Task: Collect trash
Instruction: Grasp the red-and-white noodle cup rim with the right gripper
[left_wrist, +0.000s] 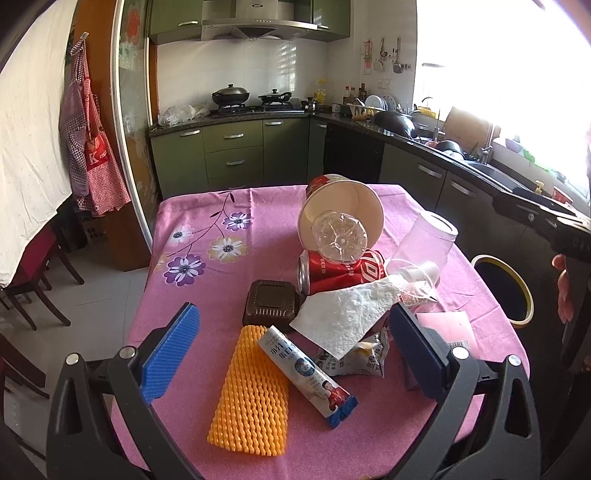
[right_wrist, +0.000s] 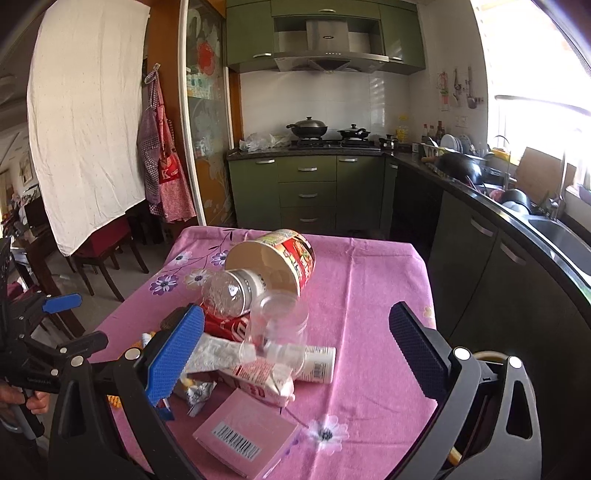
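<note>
Trash lies in a heap on a pink flowered tablecloth (left_wrist: 207, 206). In the left wrist view I see an orange foam net (left_wrist: 249, 395), a long snack wrapper (left_wrist: 306, 373), a white tissue (left_wrist: 343, 317), a dark brown plastic box (left_wrist: 271, 304), a red can (left_wrist: 340, 273), a clear bottle (left_wrist: 340, 236) in a paper noodle bowl (left_wrist: 340, 210), and a clear cup (left_wrist: 424, 240). My left gripper (left_wrist: 291, 354) is open above the wrapper and tissue. My right gripper (right_wrist: 295, 354) is open over the clear cup (right_wrist: 277, 325), a pink packet (right_wrist: 245, 432) and a small carton (right_wrist: 262, 380).
A black bin with a yellow rim (left_wrist: 506, 291) stands by the table's right side. Green kitchen cabinets (left_wrist: 232, 151) and a counter with a sink (right_wrist: 561, 236) lie beyond. Chairs (right_wrist: 107, 251) stand to the left. The left gripper shows at the left edge of the right wrist view (right_wrist: 55, 321).
</note>
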